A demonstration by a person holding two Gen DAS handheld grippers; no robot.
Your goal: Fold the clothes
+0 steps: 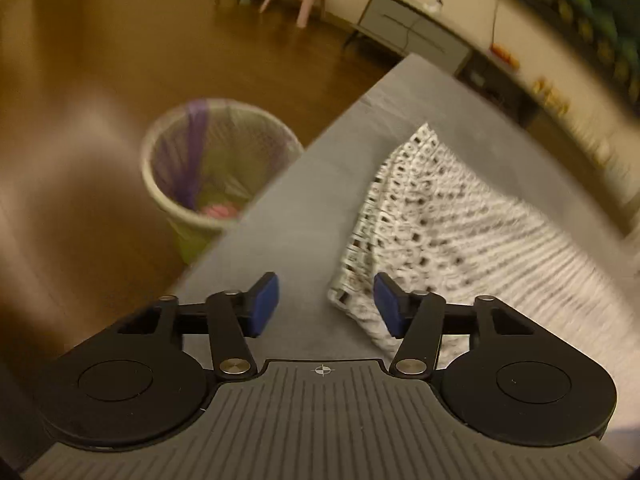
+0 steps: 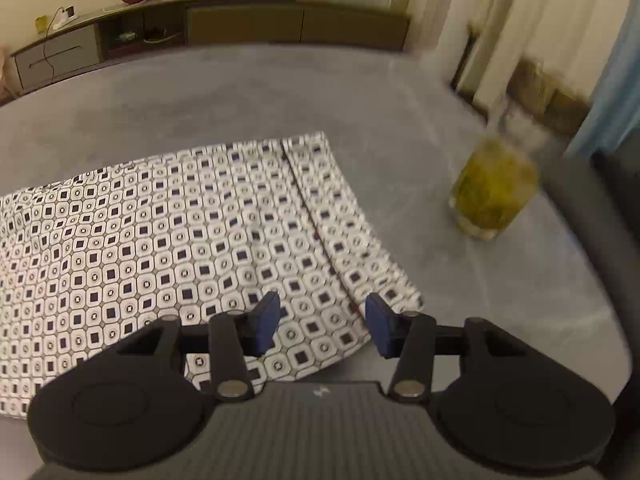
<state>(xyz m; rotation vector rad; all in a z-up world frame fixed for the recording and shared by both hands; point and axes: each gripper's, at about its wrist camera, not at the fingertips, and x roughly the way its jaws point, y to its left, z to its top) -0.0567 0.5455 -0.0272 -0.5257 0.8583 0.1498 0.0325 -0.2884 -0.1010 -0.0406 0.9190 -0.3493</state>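
A white garment with a black square pattern (image 2: 192, 240) lies flat on the grey table (image 2: 280, 92). It also shows, blurred, in the left wrist view (image 1: 460, 220). My left gripper (image 1: 326, 306) is open and empty, just above the garment's near left corner, its right pad (image 1: 386, 308) over the cloth. My right gripper (image 2: 322, 322) is open and empty, hovering over the garment's near right corner beside a dark seam line.
A glass of yellow-green liquid (image 2: 490, 192) stands on the table right of the garment. A wastebasket (image 1: 212, 172) sits on the wooden floor beyond the table's left edge (image 1: 280, 176). A sideboard (image 2: 240, 24) runs along the far wall.
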